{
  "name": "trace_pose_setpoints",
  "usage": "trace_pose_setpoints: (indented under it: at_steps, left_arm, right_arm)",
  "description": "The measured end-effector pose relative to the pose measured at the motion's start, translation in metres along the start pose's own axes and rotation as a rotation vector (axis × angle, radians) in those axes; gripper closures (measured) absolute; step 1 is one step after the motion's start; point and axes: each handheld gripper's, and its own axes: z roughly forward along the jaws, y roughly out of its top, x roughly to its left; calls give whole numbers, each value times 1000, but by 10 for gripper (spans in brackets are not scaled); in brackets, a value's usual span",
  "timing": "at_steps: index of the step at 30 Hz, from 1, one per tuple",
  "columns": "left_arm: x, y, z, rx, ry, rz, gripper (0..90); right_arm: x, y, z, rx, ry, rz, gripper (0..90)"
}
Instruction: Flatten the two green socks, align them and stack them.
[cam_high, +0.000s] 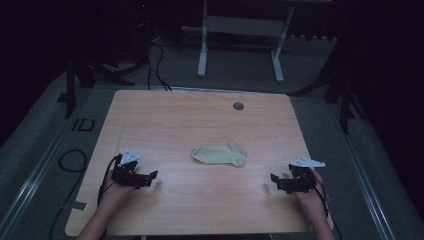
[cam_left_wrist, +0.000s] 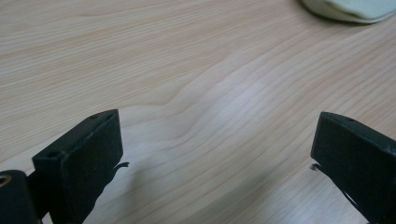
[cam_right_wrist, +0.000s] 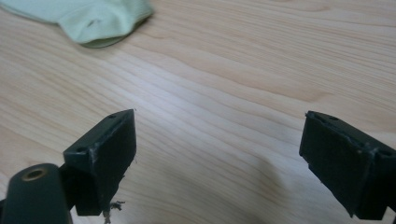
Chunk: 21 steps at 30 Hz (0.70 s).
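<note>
A pale green sock (cam_high: 220, 154) lies flat near the middle of the wooden table (cam_high: 200, 120), well apart from both grippers. The left gripper (cam_high: 148, 178) rests near the front left edge, jaws spread wide with nothing between them. The right gripper (cam_high: 276, 180) sits near the front right edge, jaws likewise wide and empty. On the floor left of the table, the letters "ID" (cam_high: 83, 124) can be read.

Bench (cam_high: 200, 120): light wood-grain top, rounded corners.
Grommet (cam_high: 238, 106): round grey hole cover, near far edge.
Frame (cam_high: 240, 30): white metal legs, on floor beyond bench.
Cables (cam_high: 155, 60): black, on grey floor, far left.
</note>
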Motion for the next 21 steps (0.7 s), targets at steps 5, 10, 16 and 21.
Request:
trace_pose_setpoints:
  at_steps: [5,10,16,21]
  left_arm:
    - [5,-8,-6,0,10,-18,21]
    - [7,-13,-12,-22,17,-44,21]
    - [11,-19,-21,-39,33,-67,21]
    - [18,-27,-30,-50,47,-88,21]
  right_arm:
    - [-6,-6,-7,-8,-18,27,109]
    - [-9,-12,-12,-14,-24,49,109]
    - [-6,-19,-18,-26,-25,58,109]
    - [-5,-29,-22,-30,-26,73,110]
